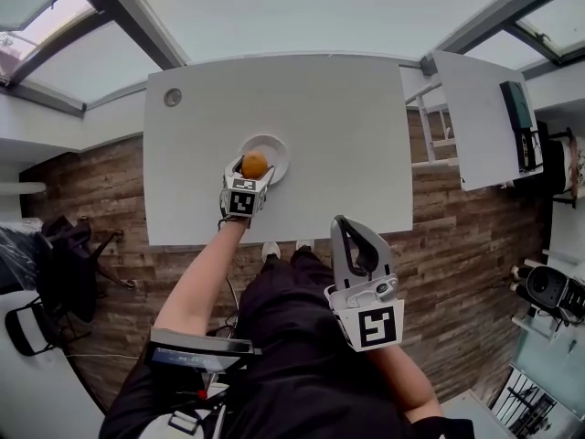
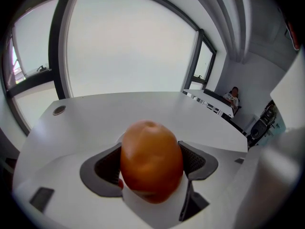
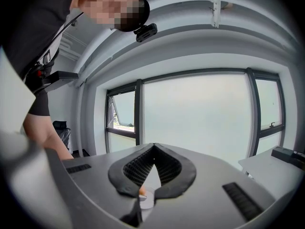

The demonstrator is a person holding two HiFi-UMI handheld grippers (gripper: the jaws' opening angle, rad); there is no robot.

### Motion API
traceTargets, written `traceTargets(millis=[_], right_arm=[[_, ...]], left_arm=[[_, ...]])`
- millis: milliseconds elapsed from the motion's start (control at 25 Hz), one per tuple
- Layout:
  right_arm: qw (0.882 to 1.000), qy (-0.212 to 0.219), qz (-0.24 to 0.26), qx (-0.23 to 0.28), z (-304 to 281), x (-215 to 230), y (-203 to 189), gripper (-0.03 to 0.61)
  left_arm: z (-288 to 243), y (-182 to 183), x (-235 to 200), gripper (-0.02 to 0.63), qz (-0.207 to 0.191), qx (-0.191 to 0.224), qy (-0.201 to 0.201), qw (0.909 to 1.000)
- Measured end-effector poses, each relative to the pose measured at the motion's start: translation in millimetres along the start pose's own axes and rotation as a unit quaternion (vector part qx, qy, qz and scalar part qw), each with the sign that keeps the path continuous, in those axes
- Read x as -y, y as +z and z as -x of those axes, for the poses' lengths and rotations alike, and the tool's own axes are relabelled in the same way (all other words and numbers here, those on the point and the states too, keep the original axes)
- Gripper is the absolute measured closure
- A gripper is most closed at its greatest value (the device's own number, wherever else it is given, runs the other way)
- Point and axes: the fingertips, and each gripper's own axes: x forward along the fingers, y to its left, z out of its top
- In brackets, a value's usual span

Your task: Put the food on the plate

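Right gripper (image 1: 342, 225) is held nearest, in front of the person's lap and short of the table edge. Its jaws are closed tip to tip and empty.

Left gripper (image 1: 249, 177) is extended over the white table (image 1: 347, 126), with its jaws clamped on an orange (image 1: 254, 165). The orange is positioned over the left part of the white plate (image 1: 277, 154); contact with the plate cannot be determined.

Farther on, a round grommet (image 1: 173, 97) is noted near the table's far left corner. A second table (image 1: 475, 126) is seen to the right, apart from the first, with a dark device (image 1: 518, 108) on it.
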Motion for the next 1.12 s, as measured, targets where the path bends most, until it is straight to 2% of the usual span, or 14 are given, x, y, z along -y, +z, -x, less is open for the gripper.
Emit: traceTargets(millis=[160, 280, 480, 600, 800, 1120], right_arm=[[1.0, -0.009, -0.013, -0.003, 1, 4, -1, 0.581], [1.0, -0.006, -0.005, 0.002, 0, 1, 1, 0.581], [1.0, -0.006, 0.001, -0.009, 5, -5, -9, 0.581], [1.0, -0.015, 0.002, -0.014, 12, -1, -12, 0.581], [0.999, -0.029, -0.021, -0.029, 17, 5, -26, 0.581], [1.0, -0.015, -0.003, -0.012, 10, -7, -20, 0.581]], left_arm=[[-3, -1, 2, 0.27, 0.007, 0.006, 0.003, 1.0], [-4, -5, 0, 0.27, 0.015, 0.0, 0.005, 0.9999], [-10, -15, 1, 0.27, 0.005, -0.011, -0.005, 0.9999], [-10, -13, 4, 0.27, 0.01, -0.005, -0.002, 0.9999], [-19, -14, 3, 0.27, 0.015, -0.014, 0.0, 0.9998], [-19, -15, -3, 0.27, 0.019, -0.009, -0.003, 0.9998]])
